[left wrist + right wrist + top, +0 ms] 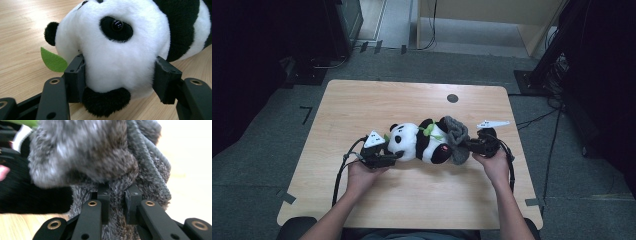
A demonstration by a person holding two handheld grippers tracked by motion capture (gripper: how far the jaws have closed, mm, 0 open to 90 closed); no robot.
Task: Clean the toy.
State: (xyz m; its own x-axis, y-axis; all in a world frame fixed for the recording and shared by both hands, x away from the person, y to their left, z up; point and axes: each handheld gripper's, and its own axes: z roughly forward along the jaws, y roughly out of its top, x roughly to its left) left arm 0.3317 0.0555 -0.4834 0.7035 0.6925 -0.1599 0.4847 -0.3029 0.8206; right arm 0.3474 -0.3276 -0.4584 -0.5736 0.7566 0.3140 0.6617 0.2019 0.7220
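High view: left tongs (398, 156) squeeze the plush panda's (422, 141) head on the bench (412, 200) — right tongs (465, 144) pinch the grey knit cloth (457, 135).

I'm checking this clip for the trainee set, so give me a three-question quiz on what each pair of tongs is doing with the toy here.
1. True or false: the left tongs are clamped on the plush panda's head.
2. What do the right tongs pinch? A) the green felt leaf B) the grey knitted fabric at the panda's lower end C) nothing
3. Fill in: the panda lies on the wooden ____.

Key
1. True: in the left gripper view a jaw presses into each side of the head.
2. B: in the right gripper view the jaws are nearly closed on a fold of grey knit.
3. table.
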